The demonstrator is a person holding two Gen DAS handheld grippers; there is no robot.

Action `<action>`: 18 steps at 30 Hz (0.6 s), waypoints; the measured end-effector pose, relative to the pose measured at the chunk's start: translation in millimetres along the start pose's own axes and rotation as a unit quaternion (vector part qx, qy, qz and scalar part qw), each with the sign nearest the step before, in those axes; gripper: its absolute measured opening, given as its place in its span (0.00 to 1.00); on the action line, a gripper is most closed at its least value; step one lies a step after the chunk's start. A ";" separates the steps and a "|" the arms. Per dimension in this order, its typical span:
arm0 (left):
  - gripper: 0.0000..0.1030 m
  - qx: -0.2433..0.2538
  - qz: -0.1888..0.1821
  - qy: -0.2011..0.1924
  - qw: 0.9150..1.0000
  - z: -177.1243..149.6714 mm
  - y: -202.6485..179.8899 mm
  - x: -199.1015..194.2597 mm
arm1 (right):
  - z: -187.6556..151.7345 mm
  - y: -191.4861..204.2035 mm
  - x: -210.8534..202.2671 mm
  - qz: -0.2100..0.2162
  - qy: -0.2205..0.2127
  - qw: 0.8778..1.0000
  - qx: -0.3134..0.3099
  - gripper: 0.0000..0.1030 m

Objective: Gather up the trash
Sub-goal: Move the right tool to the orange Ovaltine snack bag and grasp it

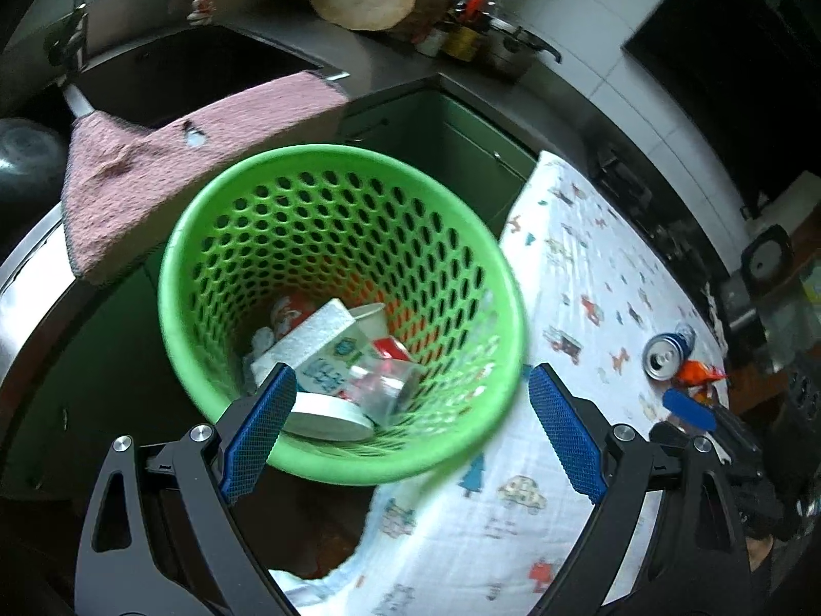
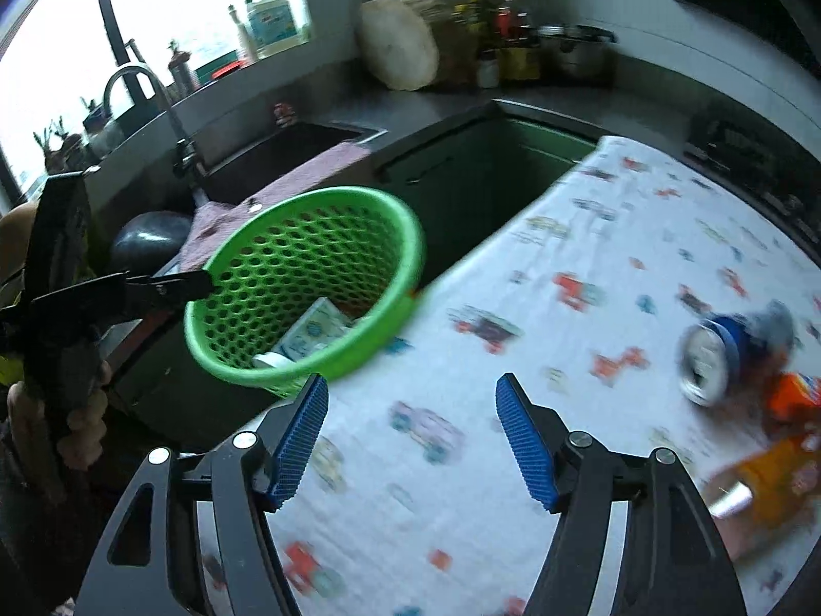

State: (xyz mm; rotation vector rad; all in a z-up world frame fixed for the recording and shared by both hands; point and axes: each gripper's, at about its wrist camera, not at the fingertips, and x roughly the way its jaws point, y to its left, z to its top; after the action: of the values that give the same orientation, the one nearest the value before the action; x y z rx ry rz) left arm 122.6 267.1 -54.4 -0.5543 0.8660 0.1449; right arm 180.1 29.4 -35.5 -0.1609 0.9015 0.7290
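- Left wrist view: your left gripper (image 1: 410, 428) has its jaws spread wide, the blue ribbed pads (image 1: 259, 436) standing apart with nothing pinched; the near rim of the green basket (image 1: 215, 205) sits between them.
- The basket is round perforated plastic and hangs off the left edge of the table (image 1: 590, 267), over dark floor beside the green cabinet fronts (image 1: 451, 143).
- Inside it lie a white foam block (image 1: 313, 333), a printed carton (image 1: 333, 367), a paper cup (image 1: 372, 321) and a flat white lid (image 1: 328, 416), crowded at the bottom.
- A pink terry towel (image 1: 169, 174) droops over the sink edge just behind the basket's far left.
- On the table's right side a blue can (image 1: 667, 354) lies on its side touching an orange wrapper (image 1: 698, 372); the cloth between it and the basket is bare.
- Right wrist view: your right gripper (image 2: 413, 434) is spread partway and empty over the soft vehicle-print cloth (image 2: 513, 256).
- You see the basket (image 2: 308, 256) at the left past the table's straight edge, the other tool's black finger (image 2: 169, 287) reaching its rim.
- The can (image 2: 718, 354) and the orange wrapper (image 2: 793, 398) sit blurred at the right, and open cloth lies between your pads and them.
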 end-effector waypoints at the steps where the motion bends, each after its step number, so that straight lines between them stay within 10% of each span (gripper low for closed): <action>1: 0.89 0.005 -0.002 0.001 1.000 -1.2 -6.9 -0.2 | -3.3 -6.7 -5.6 -0.006 -0.002 1.000 0.004 0.66; 18: 0.91 0.073 -0.032 0.020 0.997 -21.1 -104.9 6.2 | -46.9 -142.6 -96.4 -0.132 -0.041 0.988 0.074 0.84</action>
State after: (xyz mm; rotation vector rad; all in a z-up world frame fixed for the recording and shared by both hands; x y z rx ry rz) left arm 147.9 166.4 -27.7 -0.4495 0.8893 0.0118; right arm 201.7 -146.5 -15.2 -0.1138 0.8332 0.4178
